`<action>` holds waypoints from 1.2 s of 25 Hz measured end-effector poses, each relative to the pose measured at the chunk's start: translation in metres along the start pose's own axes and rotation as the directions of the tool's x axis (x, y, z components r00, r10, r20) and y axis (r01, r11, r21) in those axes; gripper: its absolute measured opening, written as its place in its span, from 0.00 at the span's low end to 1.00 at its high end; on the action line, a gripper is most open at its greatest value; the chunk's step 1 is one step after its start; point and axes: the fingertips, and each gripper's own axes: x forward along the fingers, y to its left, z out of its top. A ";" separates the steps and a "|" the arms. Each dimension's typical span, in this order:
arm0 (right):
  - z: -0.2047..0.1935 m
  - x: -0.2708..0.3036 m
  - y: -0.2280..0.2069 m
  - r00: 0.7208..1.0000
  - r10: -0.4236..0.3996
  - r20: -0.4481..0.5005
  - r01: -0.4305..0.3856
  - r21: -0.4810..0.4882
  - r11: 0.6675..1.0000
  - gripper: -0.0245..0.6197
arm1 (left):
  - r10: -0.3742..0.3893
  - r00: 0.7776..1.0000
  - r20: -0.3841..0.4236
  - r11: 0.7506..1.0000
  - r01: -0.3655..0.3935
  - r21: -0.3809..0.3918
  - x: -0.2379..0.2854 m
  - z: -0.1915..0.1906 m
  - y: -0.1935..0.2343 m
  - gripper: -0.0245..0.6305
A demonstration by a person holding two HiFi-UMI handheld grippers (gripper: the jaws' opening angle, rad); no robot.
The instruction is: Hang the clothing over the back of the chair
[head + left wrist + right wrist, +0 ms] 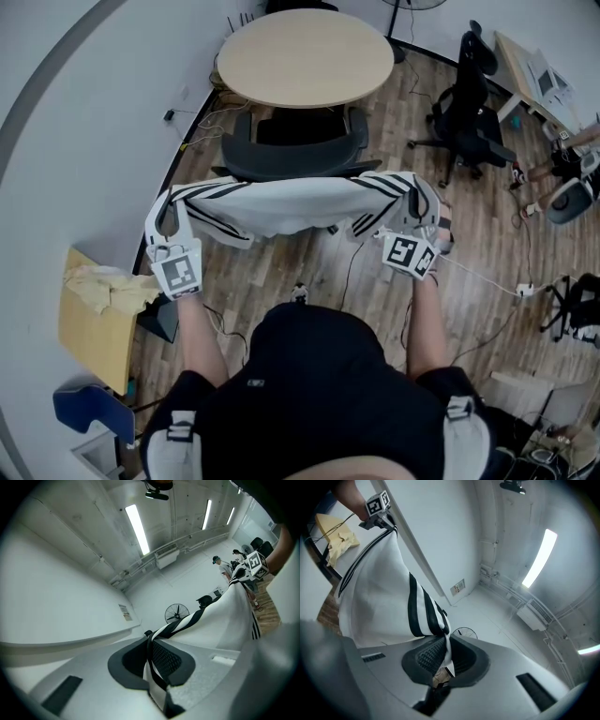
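Wood floor [487, 230] bears a round table [305, 56], a dark chair [291, 155] (pushed against it) and cables [349, 272].

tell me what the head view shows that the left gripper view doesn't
Only the head view: the office chair just beyond the striped garment, the round wooden table behind it, the plank floor and the yellow cloth at the left.
Only the left gripper view: the left gripper with its jaws shut on the garment's striped edge, the ceiling light strips and a standing fan.
Both: the striped garment stretched between the two grippers, and the right gripper with its marker cube.
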 end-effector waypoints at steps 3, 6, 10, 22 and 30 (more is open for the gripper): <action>0.007 0.009 -0.002 1.000 -0.002 -0.012 0.002 0.001 1.000 0.05 | -0.002 1.000 0.006 1.000 0.002 -0.008 0.012 0.002 0.009 0.05; 0.015 0.014 -0.005 1.000 -0.004 -0.010 0.004 -0.002 1.000 0.05 | -0.005 1.000 0.011 1.000 0.005 -0.009 0.020 0.005 0.016 0.05; 0.032 0.018 -0.012 1.000 -0.013 -0.008 0.013 -0.016 1.000 0.05 | -0.006 1.000 0.010 1.000 0.006 -0.008 0.025 0.006 0.033 0.05; 0.054 0.066 -0.026 0.998 -0.062 -0.006 0.062 -0.032 0.998 0.05 | -0.039 0.998 0.042 0.999 0.038 0.019 0.081 0.011 0.055 0.05; 0.039 0.094 -0.010 0.997 -0.041 -0.065 0.039 -0.029 0.999 0.05 | -0.078 0.995 0.062 0.997 0.077 0.004 0.121 -0.002 0.047 0.05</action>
